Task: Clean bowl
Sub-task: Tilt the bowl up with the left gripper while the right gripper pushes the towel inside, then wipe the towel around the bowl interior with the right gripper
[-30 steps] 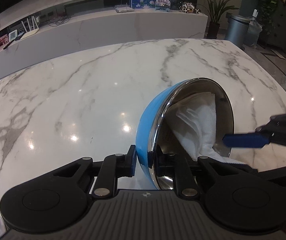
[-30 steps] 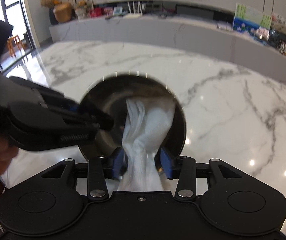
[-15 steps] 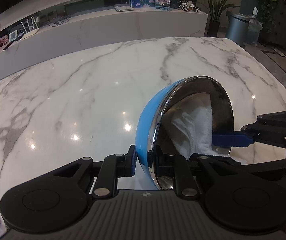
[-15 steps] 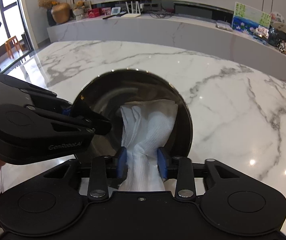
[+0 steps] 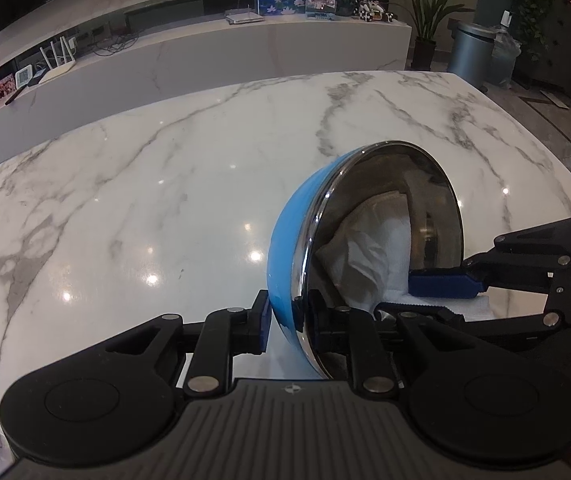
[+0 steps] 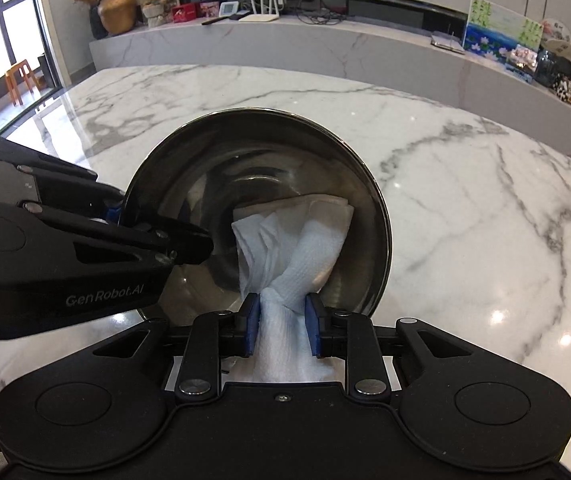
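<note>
A bowl (image 5: 289,236), blue outside and shiny steel inside, is tilted on its side above the marble table. My left gripper (image 5: 289,320) is shut on the bowl's rim, one finger outside and one inside. The bowl's steel inside (image 6: 213,184) faces the right wrist view. My right gripper (image 6: 281,328) is shut on a white paper towel (image 6: 285,248), whose free end lies against the inside of the bowl. The towel also shows in the left wrist view (image 5: 369,252), with the right gripper (image 5: 441,292) coming in from the right.
The white marble table (image 5: 145,200) spreads around the bowl. Its right edge (image 5: 557,152) drops to the floor, with a bin (image 5: 471,52) and a plant (image 5: 425,16) beyond. A long marble counter (image 6: 325,48) with small items stands behind the table.
The towel has shifted lower and to the right inside the bowl, and the right gripper has drawn back a little. The left gripper keeps its hold on the rim.
</note>
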A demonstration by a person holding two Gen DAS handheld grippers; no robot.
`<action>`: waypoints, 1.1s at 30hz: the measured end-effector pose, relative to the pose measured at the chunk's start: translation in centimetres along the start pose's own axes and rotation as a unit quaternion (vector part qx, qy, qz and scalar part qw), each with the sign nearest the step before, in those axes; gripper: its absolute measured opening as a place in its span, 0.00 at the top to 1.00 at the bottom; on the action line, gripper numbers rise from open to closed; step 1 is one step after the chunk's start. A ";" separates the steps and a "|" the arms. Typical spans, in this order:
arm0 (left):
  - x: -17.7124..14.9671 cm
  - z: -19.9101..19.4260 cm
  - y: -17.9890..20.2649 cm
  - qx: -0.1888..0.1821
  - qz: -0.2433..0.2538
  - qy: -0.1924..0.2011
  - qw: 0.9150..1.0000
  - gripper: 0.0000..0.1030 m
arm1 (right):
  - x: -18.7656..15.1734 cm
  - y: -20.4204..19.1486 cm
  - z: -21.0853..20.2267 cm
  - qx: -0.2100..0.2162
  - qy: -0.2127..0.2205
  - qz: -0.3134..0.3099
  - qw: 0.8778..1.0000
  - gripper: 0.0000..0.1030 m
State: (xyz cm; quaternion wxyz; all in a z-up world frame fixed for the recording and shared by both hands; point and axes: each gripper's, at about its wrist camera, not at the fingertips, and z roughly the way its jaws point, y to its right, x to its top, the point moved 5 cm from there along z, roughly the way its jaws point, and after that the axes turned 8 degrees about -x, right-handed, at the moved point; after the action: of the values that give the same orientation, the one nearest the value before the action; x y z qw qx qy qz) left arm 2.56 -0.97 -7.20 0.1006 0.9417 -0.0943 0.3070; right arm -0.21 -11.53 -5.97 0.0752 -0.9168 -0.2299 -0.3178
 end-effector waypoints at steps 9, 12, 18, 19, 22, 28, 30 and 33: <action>-0.7 0.4 -1.6 -0.046 -0.084 -0.022 0.995 0.74 | -0.1 0.3 -0.3 0.011 -0.002 0.015 1.000 0.78; -0.8 0.6 -2.1 -0.061 -0.113 -0.030 0.991 0.67 | -0.2 0.4 -0.4 0.014 -0.003 0.020 1.000 0.78; -0.8 0.8 -2.5 -0.084 -0.139 -0.034 0.986 0.68 | -0.3 0.6 -0.6 0.021 -0.004 0.030 0.999 0.78; -0.8 0.9 -2.5 -0.085 -0.139 -0.033 0.986 0.72 | -0.3 0.7 -0.6 0.022 -0.004 0.032 0.999 0.78; -0.5 0.9 -2.3 -0.083 -0.128 -0.034 0.988 0.82 | -0.4 0.8 -0.7 0.025 -0.005 0.036 0.999 0.78; -0.2 1.1 -2.2 -0.077 -0.124 -0.038 0.989 0.85 | 0.2 1.0 0.5 0.039 -0.009 0.032 0.999 0.78; -0.1 1.1 -2.1 -0.076 -0.124 -0.039 0.989 0.85 | 0.1 0.6 0.4 0.051 -0.010 0.031 0.998 0.78; 0.1 1.0 -1.8 -0.069 -0.112 -0.037 0.991 0.85 | -0.1 0.1 0.5 0.060 -0.011 0.020 0.998 0.78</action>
State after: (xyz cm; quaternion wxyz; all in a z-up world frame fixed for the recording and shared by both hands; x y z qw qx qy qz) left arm 3.63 0.54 -8.22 0.1951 0.9479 -0.0128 0.2515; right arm 0.02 -11.48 -6.39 0.1341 -0.9185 -0.2311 -0.2914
